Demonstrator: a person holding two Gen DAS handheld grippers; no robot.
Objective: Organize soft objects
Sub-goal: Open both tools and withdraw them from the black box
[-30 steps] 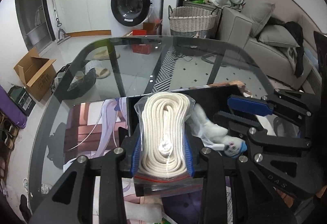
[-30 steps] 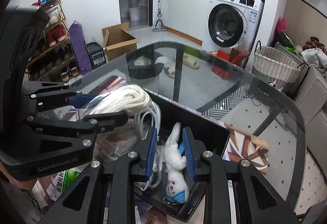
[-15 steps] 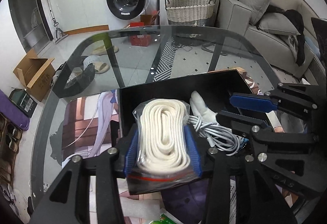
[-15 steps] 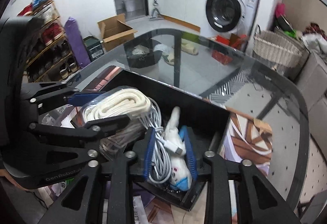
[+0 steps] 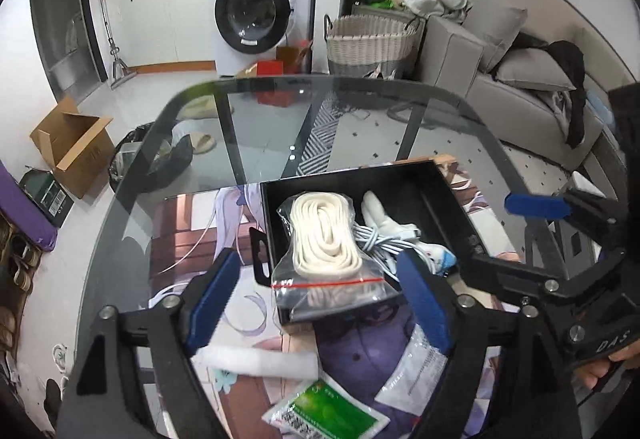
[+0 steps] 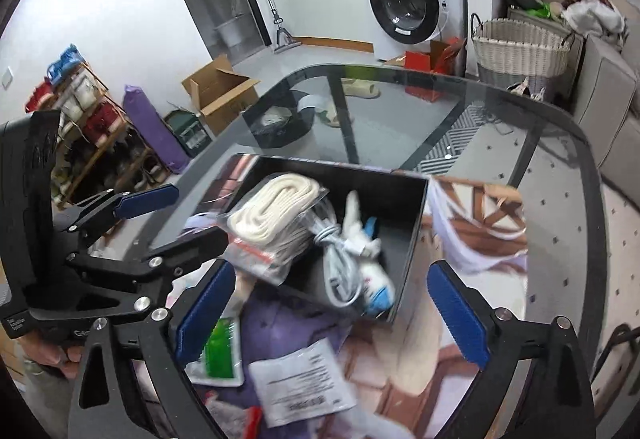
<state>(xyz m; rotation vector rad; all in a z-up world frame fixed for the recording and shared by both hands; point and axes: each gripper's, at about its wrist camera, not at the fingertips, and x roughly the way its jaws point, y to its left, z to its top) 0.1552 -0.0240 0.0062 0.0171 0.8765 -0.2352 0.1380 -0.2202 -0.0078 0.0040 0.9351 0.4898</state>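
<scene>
Left wrist view: left hand-held gripper (image 5: 320, 295) released, jaws just been opening; blue pads stand wide at lower left and lower right of frame, nothing pressed between them. The bagged white rope (image 5: 324, 239) sits centre frame, between the pads but clear of both, lying in the black tray (image 5: 456, 195) w/ the bag's red-sealed end hanging over the tray's near rim. Just right of it in the tray: grey-white cable bundle (image 5: 380, 243) and white plush toy (image 5: 384, 215), its blue end toward the lower right. Tray rests on a printed mat (image 5: 188, 235) on the glass bench (image 5: 256, 127). Bottom of frame, on the mat: white foam roll (image 5: 256, 359), green sachet (image 5: 324, 413), white paper packet (image 5: 416, 371). Right hand-held gripper (image 5: 520, 235) enters at right edge, one blue pad near the tray's right wall.

Right wrist view: right hand-held gripper (image 6: 332, 307) also released, jaws just been opening, pads wide at lower left and lower right, nothing gripped. Black tray (image 6: 412, 223) mid frame; inside, rope bag (image 6: 272, 223) at left, cable bundle (image 6: 340, 267) beside it, plush toy (image 6: 368, 259) at right, touching the cable. Left hand-held gripper (image 6: 172, 219) at left edge, spread open, one arm over the bag's corner. Sachet (image 6: 220, 351) and paper packet (image 6: 304, 383) lower frame, blurred.
</scene>
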